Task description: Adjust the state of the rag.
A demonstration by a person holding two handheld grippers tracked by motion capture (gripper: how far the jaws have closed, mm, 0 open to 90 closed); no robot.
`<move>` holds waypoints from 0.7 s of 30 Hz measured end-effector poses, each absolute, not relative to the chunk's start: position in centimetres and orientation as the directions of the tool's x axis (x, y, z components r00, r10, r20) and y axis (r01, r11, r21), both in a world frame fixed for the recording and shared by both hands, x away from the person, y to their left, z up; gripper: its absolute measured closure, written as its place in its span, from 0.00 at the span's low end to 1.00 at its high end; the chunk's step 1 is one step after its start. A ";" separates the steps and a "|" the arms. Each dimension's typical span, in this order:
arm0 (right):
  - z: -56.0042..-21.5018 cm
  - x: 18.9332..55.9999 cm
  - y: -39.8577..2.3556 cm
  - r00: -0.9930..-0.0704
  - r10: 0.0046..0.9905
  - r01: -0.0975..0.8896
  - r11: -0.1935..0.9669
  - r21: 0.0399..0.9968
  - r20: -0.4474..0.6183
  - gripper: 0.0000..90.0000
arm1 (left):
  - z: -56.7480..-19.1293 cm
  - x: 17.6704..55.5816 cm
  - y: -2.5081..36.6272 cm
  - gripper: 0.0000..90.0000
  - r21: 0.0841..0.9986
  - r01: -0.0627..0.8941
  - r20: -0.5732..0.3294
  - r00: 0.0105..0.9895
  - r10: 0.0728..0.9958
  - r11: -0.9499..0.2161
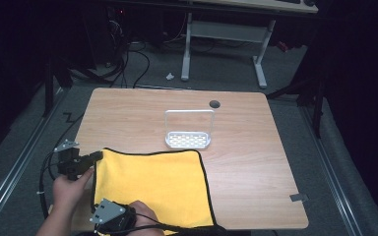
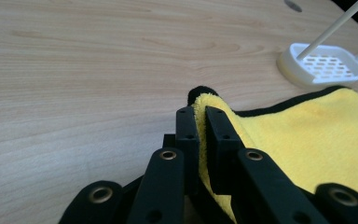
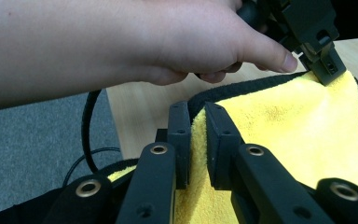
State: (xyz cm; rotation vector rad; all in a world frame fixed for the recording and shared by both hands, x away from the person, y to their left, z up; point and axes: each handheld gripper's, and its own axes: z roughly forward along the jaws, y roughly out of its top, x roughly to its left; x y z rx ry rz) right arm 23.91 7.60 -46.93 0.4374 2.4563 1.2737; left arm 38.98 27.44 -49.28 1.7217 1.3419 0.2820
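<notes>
A yellow cloth (image 1: 152,187) with a black hem lies spread on the near left part of the wooden table (image 1: 256,162). My left gripper (image 1: 97,157) is shut on the cloth's far left corner; in the left gripper view the cloth's edge (image 2: 200,100) is pinched between the pads of the left gripper (image 2: 199,114). My right gripper (image 1: 107,212) sits at the near left corner. In the right gripper view the right gripper (image 3: 196,116) is shut on the hem of the yellow cloth (image 3: 284,116), with the left gripper (image 3: 326,70) and its hand (image 3: 168,42) beyond.
A white slotted tray with a tall wire handle (image 1: 189,139) stands just beyond the cloth at mid-table, and also appears as the white tray (image 2: 324,67). A round cable hole (image 1: 214,103) sits near the far edge. Grey tape (image 1: 299,197) marks the near right corner. Desk legs (image 1: 261,64) and cables stand behind the table.
</notes>
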 end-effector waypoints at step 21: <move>-46.1 23.7 -6.1 -0.784 0.599 0.208 0.500 0.841 -0.163 0.91 | -47.8 40.9 13.3 0.94 0.779 0.625 -0.303 0.444 0.843 -0.050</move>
